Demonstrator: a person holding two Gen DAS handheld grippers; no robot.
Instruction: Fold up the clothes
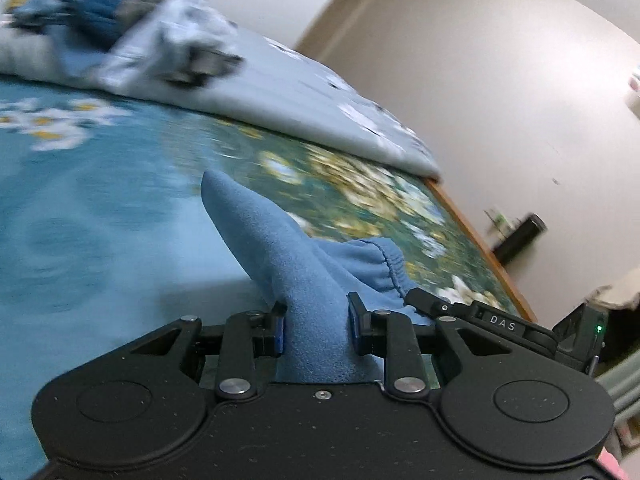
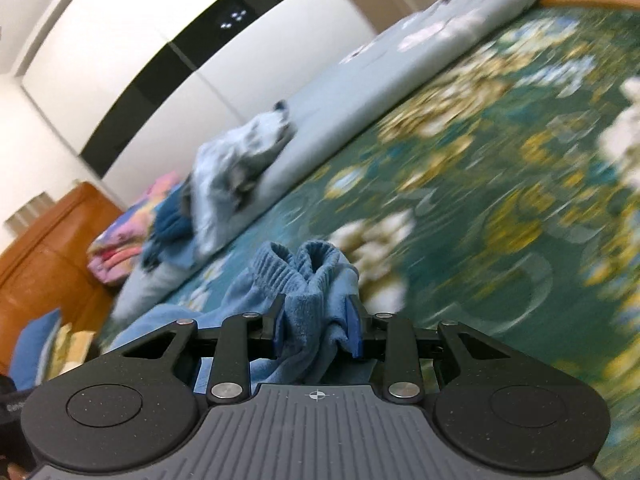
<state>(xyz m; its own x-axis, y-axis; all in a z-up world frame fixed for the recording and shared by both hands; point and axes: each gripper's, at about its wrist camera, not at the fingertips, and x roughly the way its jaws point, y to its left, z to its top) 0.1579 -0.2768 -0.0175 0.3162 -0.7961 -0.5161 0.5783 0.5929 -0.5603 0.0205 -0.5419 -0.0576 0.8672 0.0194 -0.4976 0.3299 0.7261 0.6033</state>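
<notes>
Both sets of fingers are clamped on the same soft blue garment, so nothing is hanging loose here. The left gripper (image 1: 316, 326) has its fingers (image 1: 280, 330) pinched on a bunched ridge of the blue garment (image 1: 280, 248), which pokes forward past the tips like a little cone, with a gathered elastic hem just to its right. The right gripper (image 2: 318, 330) has its fingers (image 2: 354, 330) squeezed on a wad of the same cloth, with a ribbed cuff (image 2: 272, 272) sticking up just beyond them. It looks like fleece or brushed knit: light, floppy, no stiffness at all, not fragile, and grippy enough that it shouldn't slide out. The catch is that it will sag and bunch wherever it isn't held, so a hold at the hems, cuffs or corners should beat one mid-panel, since those seams give the pads something thicker to bite. The garment sits lifted at the near side of the bed (image 2: 500, 184), over the green flowered bedspread, with the rest trailing down toward the left in the right wrist view. Count: two grippers, one blue garment in hand, one pale folded quilt (image 1: 304, 92) along the far side of the bed, one crumpled pale piece (image 2: 244, 152) lying on it, and a small heap of coloured clothes (image 2: 132, 236) further back, too blurred to count.
</notes>
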